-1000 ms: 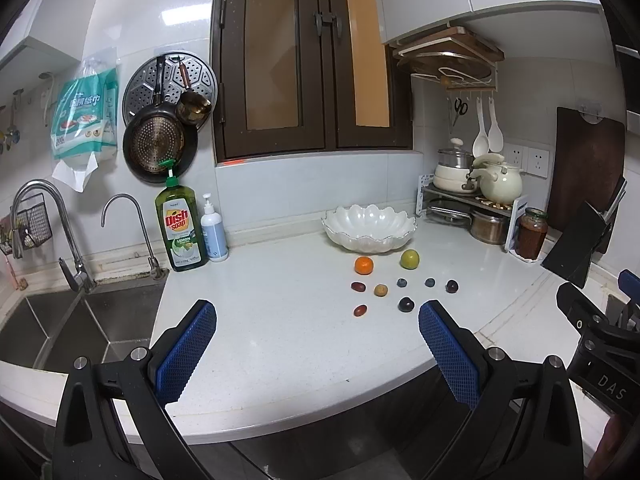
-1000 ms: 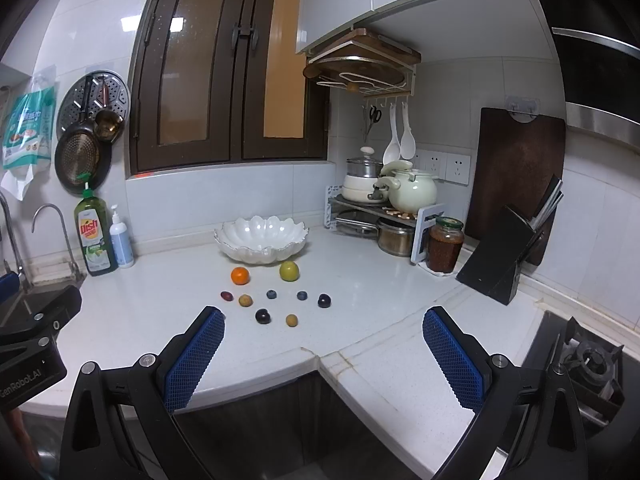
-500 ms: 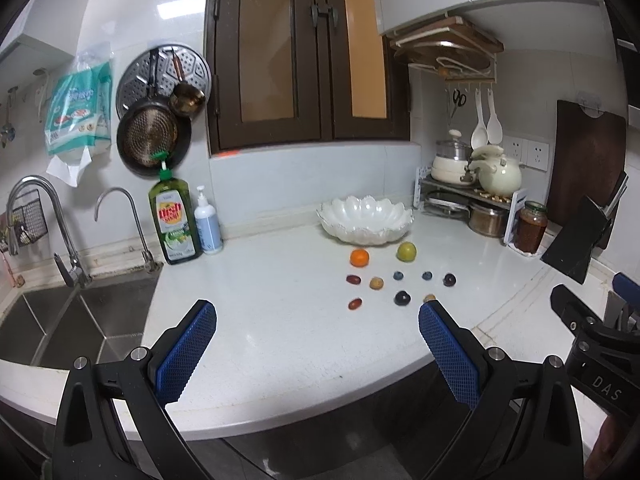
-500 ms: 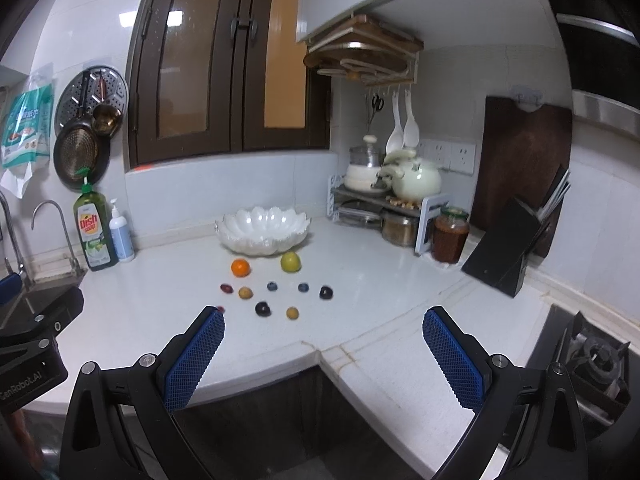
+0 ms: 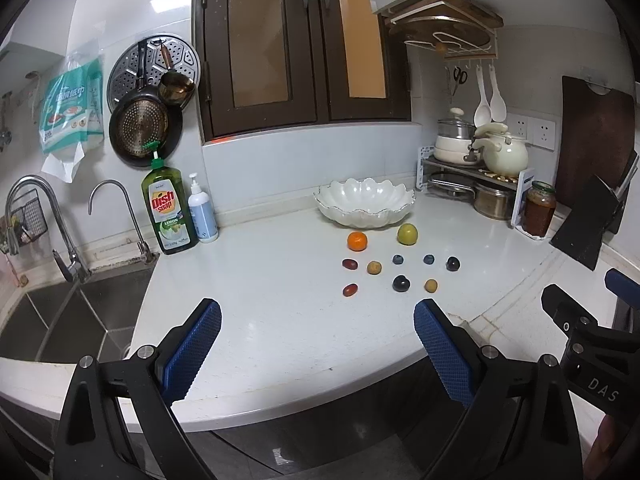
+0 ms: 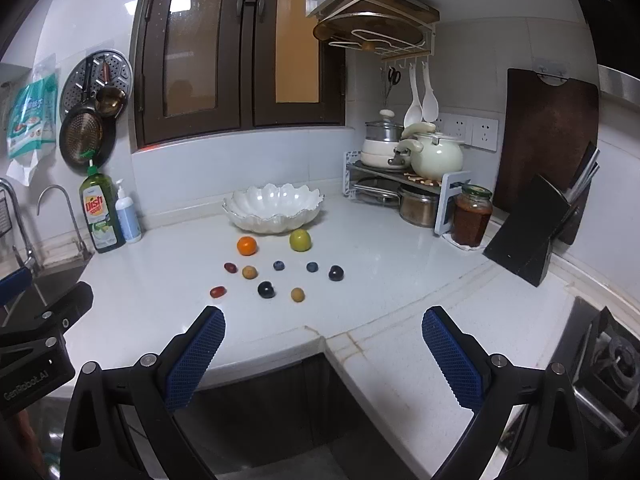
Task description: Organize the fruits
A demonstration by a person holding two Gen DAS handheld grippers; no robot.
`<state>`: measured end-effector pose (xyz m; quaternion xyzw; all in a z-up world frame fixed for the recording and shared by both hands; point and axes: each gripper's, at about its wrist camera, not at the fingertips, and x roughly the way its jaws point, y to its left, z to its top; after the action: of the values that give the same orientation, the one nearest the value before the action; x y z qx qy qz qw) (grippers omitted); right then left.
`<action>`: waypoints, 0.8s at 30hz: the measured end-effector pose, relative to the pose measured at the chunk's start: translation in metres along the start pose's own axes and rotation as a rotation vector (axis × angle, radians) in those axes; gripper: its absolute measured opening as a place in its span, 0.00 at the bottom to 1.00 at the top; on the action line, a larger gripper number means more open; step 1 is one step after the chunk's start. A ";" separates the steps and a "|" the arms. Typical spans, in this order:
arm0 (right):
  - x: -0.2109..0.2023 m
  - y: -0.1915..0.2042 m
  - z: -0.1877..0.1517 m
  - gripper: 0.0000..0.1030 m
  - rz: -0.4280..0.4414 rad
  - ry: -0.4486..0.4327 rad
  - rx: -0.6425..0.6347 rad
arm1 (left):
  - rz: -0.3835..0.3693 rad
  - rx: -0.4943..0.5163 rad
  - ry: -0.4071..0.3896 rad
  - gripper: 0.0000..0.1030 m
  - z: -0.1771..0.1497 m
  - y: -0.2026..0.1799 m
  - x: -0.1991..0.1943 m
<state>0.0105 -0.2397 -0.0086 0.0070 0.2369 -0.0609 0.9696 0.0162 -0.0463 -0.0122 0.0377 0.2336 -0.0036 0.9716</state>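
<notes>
both wide-open claws edged closer to the fruits (image 5: 394,264); only the right view shows the stove (image 6: 612,356).

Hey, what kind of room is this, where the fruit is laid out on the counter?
Most likely a home kitchen: a sink with taps sits beside dish soap, pans hang on the tiled wall, and a gas burner shows at the counter's right end.

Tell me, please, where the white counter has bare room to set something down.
Bare counter stretches between the green dish soap bottle and the scattered fruits. Another bare patch lies between the dark plum and the black knife block. It is crowded around the orange tangerine and green fruit before the white scalloped bowl.
</notes>
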 end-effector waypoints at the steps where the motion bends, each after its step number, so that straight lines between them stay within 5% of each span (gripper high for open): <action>1: 0.003 -0.003 0.000 0.97 0.006 0.002 0.005 | 0.004 -0.001 0.002 0.96 0.000 -0.002 0.001; 12: 0.028 -0.013 0.001 0.89 0.028 0.020 0.008 | 0.016 -0.003 0.035 0.92 0.002 -0.015 0.023; 24: 0.099 0.000 0.019 0.82 -0.019 0.055 0.012 | -0.033 0.066 0.080 0.84 0.023 -0.015 0.105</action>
<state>0.1062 -0.2515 -0.0374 0.0121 0.2634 -0.0710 0.9620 0.1197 -0.0618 -0.0408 0.0659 0.2728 -0.0258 0.9595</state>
